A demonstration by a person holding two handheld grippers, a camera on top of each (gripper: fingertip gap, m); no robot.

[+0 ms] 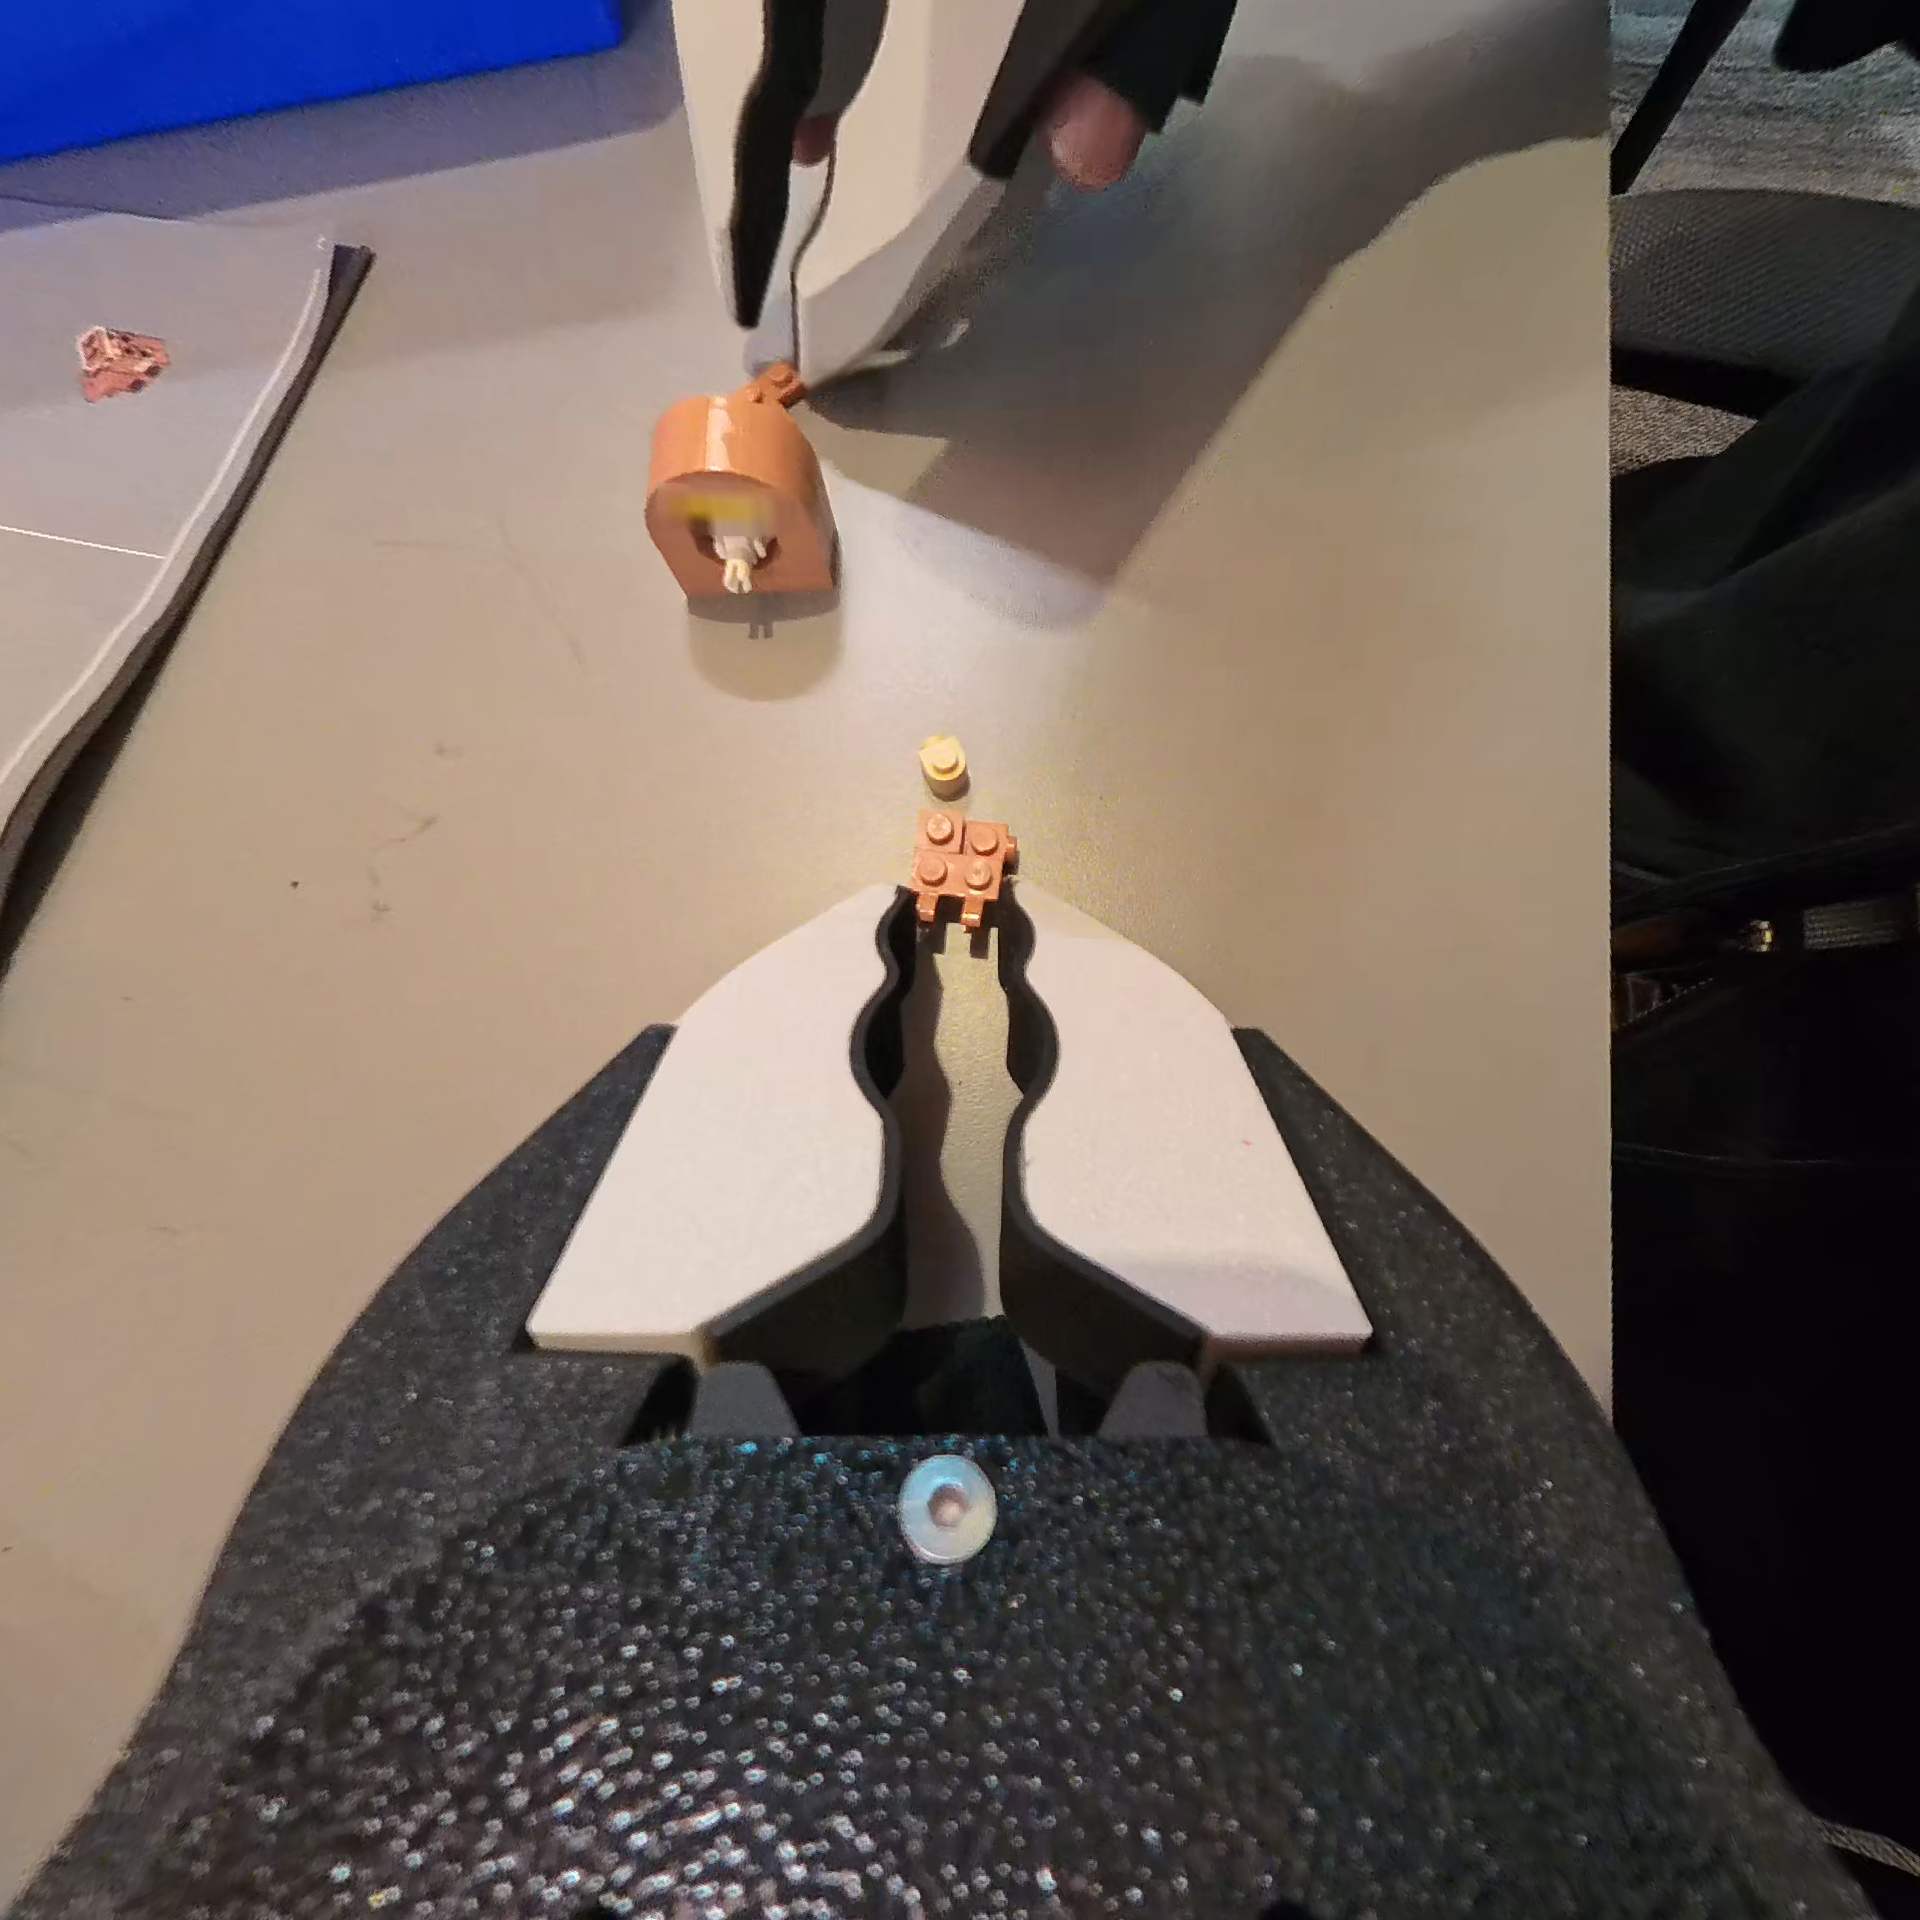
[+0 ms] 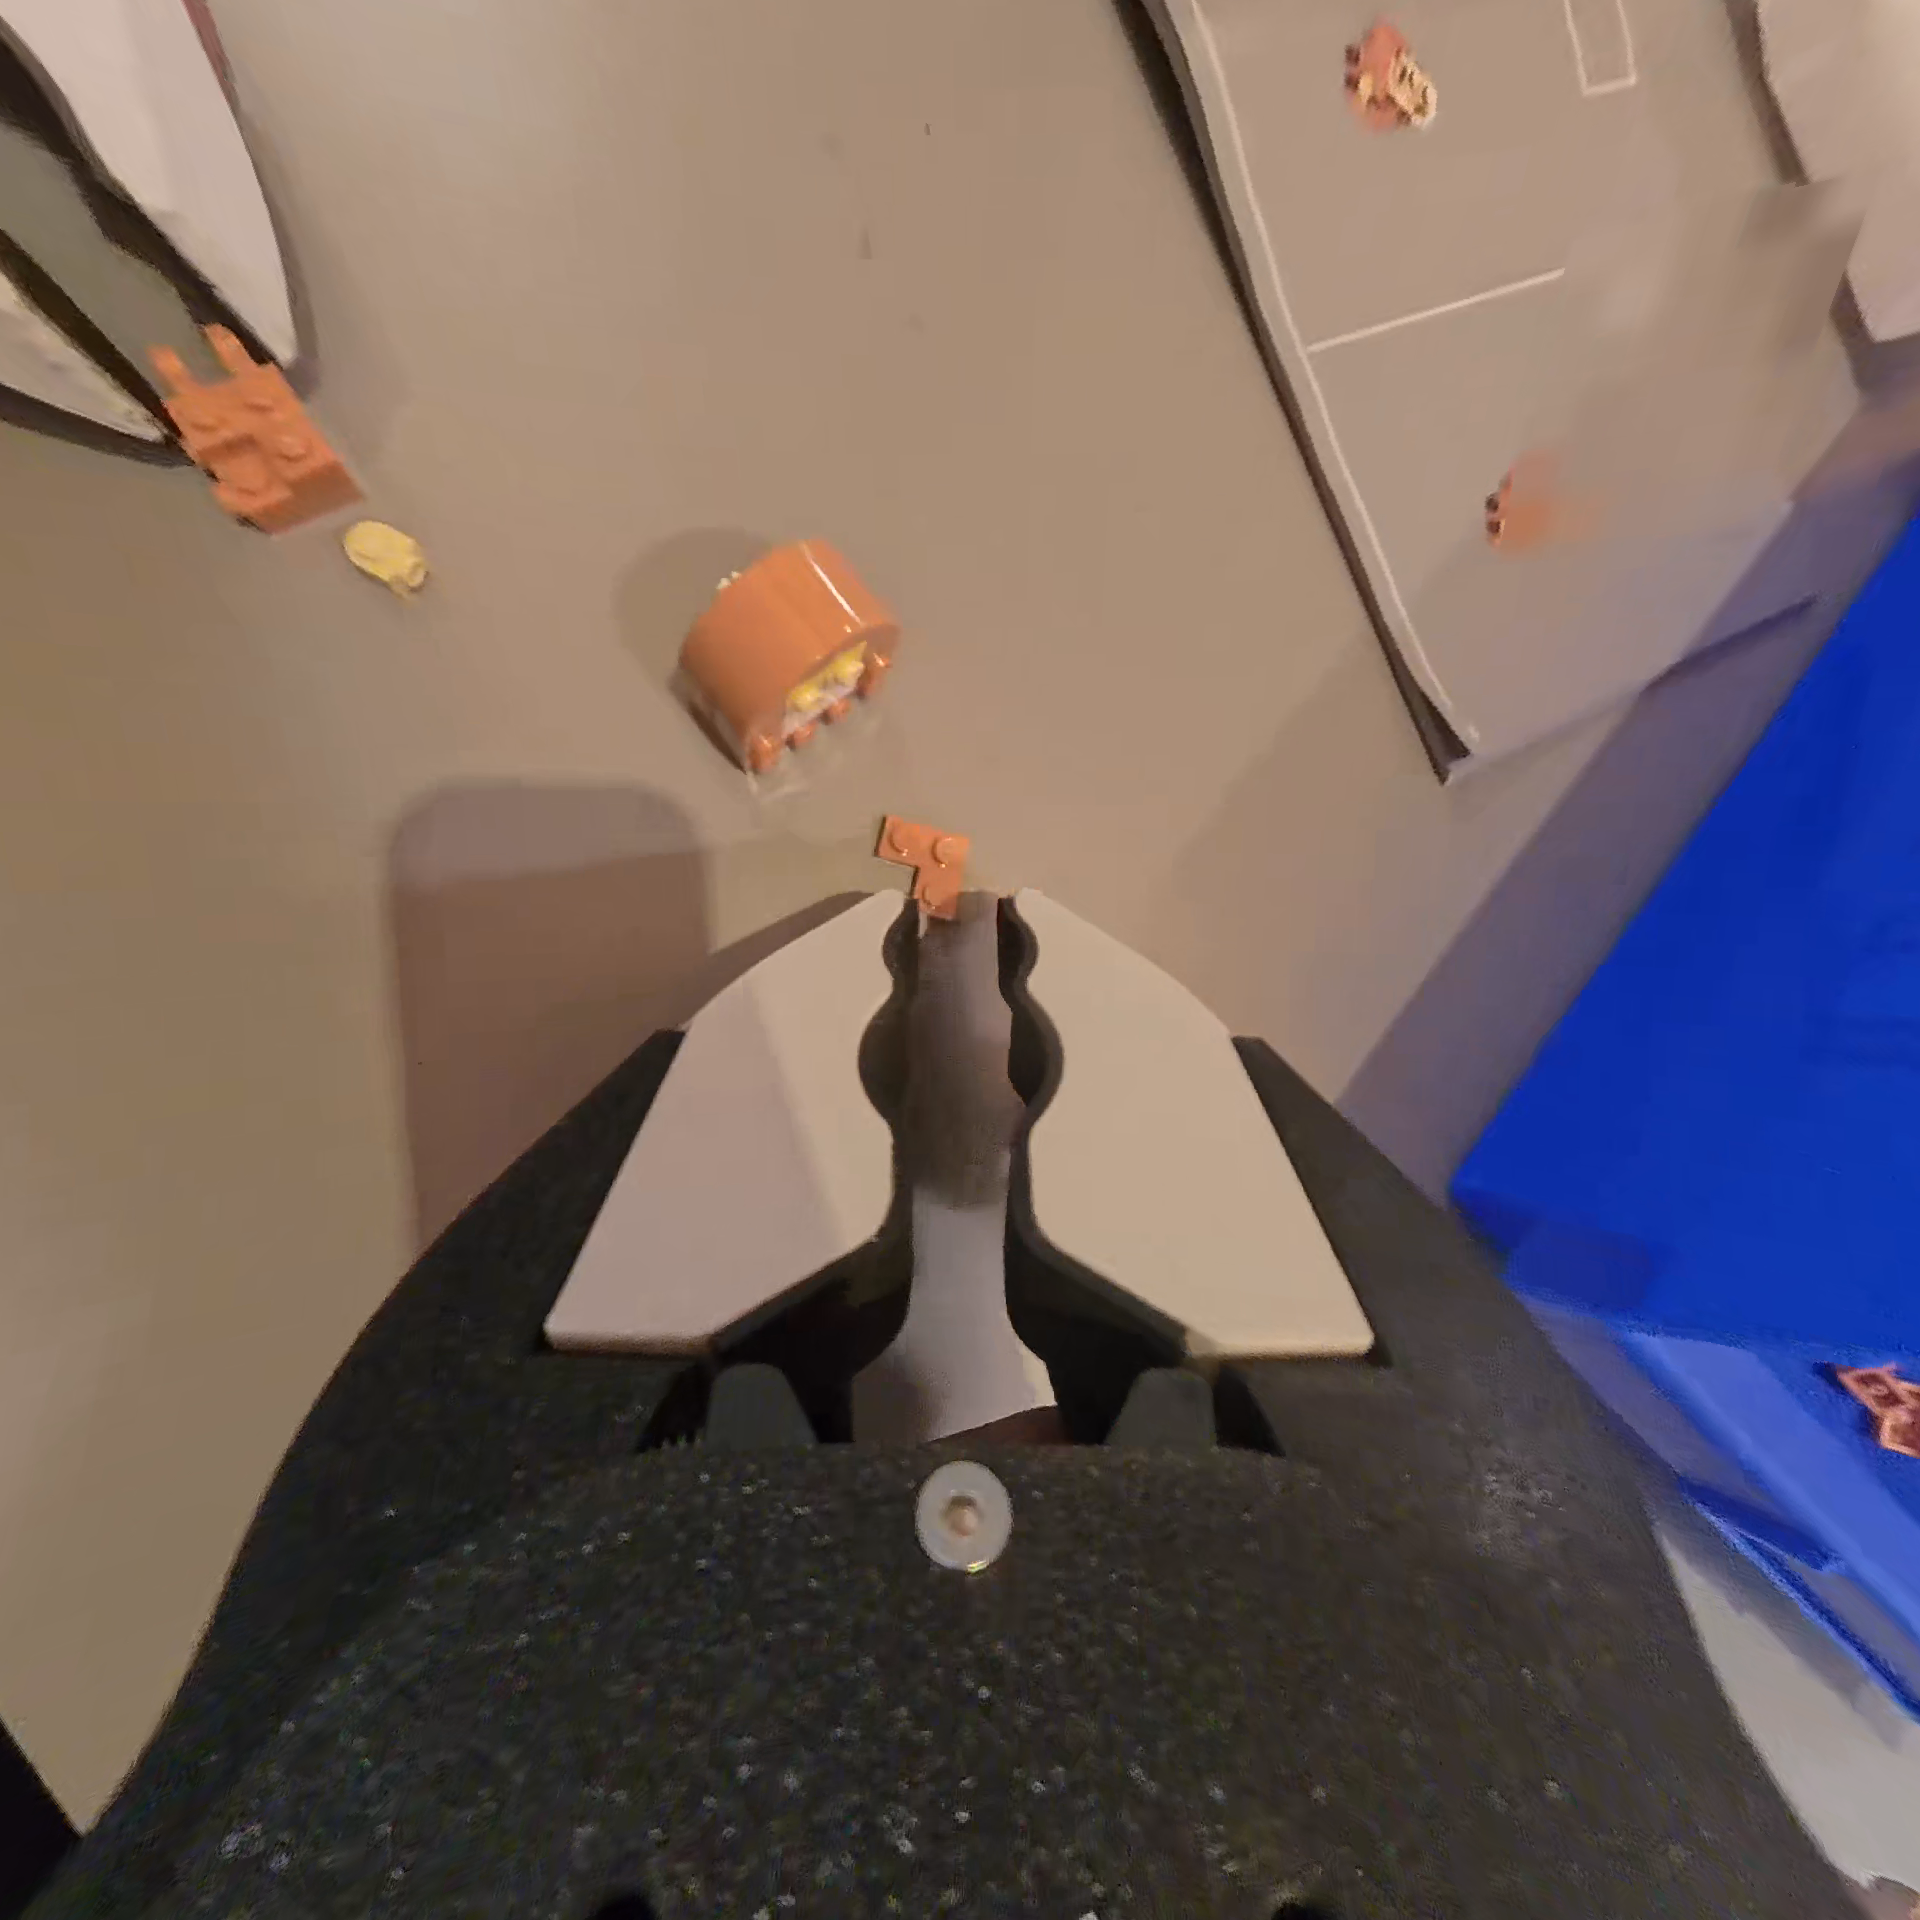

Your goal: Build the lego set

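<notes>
The left tool (image 1: 954, 906) clamps a studded brown brick (image 1: 962, 858) near the table (image 1: 1351, 727) edge. The right tool (image 2: 958, 906), tips parted, has one fingertip beside a flat L-shaped plate (image 2: 925, 852) (smooth grey surface lies open around both).

We see a brown studded brick assembly (image 1: 961, 857) with two clips at the left gripper (image 1: 956, 914) tips, lower centre of frame. A flat brown L-shaped plate (image 2: 928, 860) sits at the right gripper (image 2: 958, 909) tips, mid-frame on the worktop (image 2: 520, 312).
</notes>
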